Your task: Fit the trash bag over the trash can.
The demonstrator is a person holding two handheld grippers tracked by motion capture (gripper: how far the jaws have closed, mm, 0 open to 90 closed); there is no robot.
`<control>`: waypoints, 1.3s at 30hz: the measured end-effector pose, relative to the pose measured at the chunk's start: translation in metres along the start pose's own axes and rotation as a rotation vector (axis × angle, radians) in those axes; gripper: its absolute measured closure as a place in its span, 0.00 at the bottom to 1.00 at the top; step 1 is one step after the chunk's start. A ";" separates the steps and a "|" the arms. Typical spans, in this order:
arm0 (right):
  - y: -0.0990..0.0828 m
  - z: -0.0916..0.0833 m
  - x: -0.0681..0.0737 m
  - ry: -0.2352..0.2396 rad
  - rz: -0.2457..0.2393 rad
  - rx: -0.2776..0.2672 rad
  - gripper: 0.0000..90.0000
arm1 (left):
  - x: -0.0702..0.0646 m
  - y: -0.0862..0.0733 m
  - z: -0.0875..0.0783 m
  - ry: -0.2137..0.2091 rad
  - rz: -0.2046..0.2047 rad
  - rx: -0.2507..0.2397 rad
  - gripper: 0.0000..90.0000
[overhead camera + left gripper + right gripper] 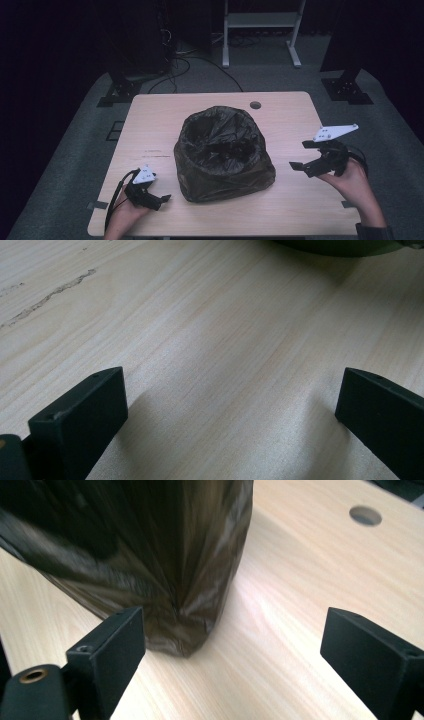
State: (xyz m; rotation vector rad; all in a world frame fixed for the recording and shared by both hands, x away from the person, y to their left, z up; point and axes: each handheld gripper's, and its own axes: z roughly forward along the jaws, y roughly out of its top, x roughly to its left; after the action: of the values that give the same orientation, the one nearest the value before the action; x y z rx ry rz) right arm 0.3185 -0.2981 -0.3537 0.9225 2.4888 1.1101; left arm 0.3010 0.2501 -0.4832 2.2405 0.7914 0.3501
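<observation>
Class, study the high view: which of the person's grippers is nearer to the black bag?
Left. The left gripper sits just off the black bag's near-left corner; the right gripper hangs farther off its right side. Both are open and apart from it.

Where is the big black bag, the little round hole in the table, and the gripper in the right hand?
Black plastic bag (225, 172), high view, on its front side wall.
Round hole (255, 105), high view, at its middle, near the table's far edge.
Right gripper (303, 154), high view, midway between its open jaw tips.
</observation>
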 end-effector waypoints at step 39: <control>-0.117 0.066 -0.001 -0.044 0.083 -0.005 0.10 | 0.000 0.000 0.000 0.001 -0.001 -0.001 0.00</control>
State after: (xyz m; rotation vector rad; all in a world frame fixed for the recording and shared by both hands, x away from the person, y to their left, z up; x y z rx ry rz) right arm 0.2983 -0.3199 -0.4845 1.0456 2.4313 1.1084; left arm 0.3009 0.2501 -0.4832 2.2395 0.7924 0.3510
